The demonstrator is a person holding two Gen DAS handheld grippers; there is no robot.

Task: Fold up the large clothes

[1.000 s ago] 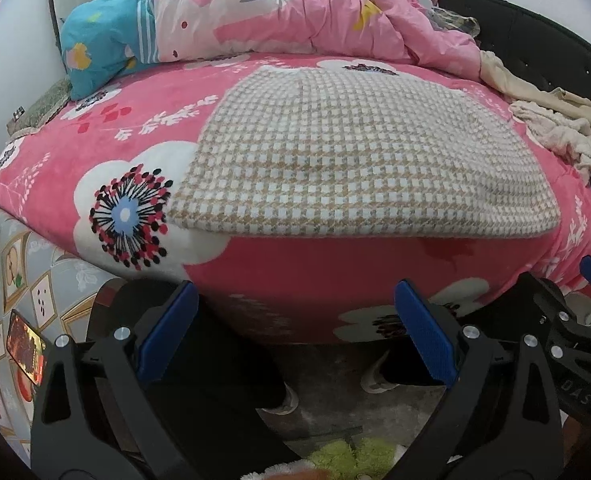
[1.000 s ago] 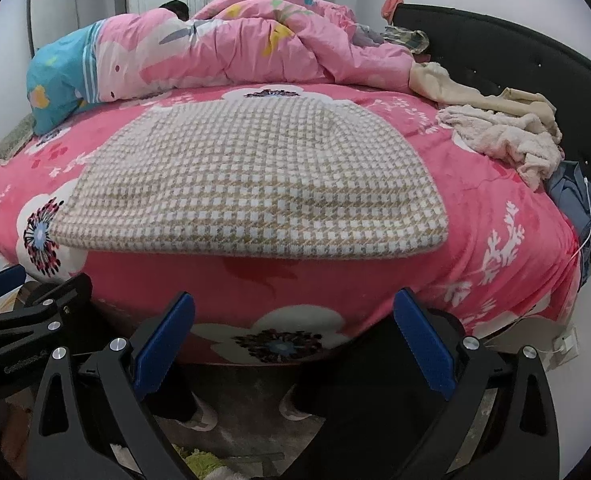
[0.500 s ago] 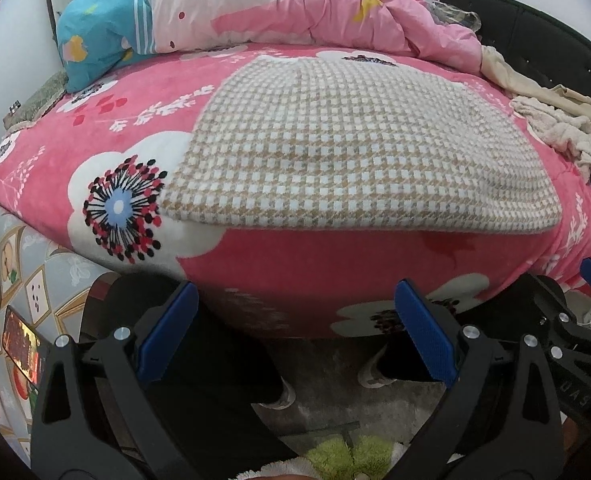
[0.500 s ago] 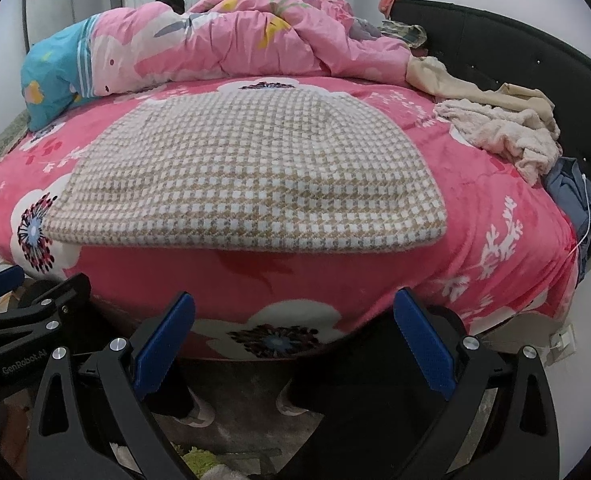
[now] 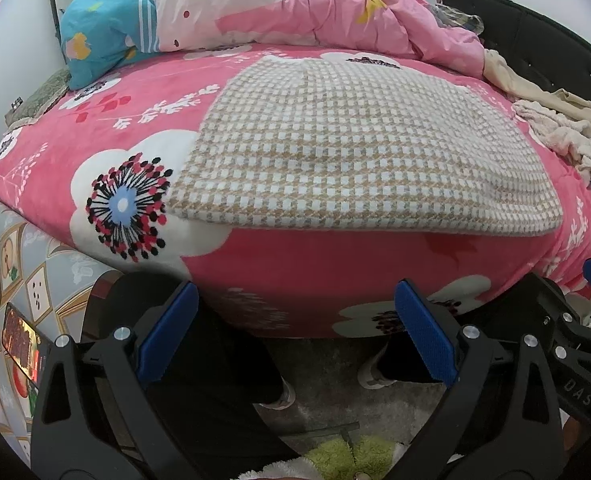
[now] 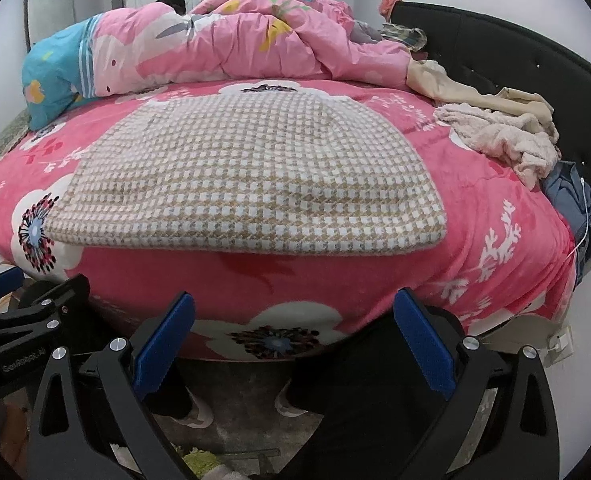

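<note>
Looking over the bed (image 5: 303, 276) from its near edge w/ both tools low. Left hand-held gripper (image 5: 295, 334) has its jaws spread wide, nothing between the blue pads (image 5: 425, 338); right hand-held gripper (image 6: 293, 344) same, gaping and empty. Folded checked garment (image 6: 251, 176) lies flat on the pink floral bed cover, near edge just short of the bed's front drop, well apart from both tools. Pink quilt (image 6: 231, 44) bunched at the far side; crumpled beige clothes (image 6: 503, 136) by the black headboard (image 6: 507, 56). Feet in shoes (image 5: 369, 374) on the floor below.
</note>
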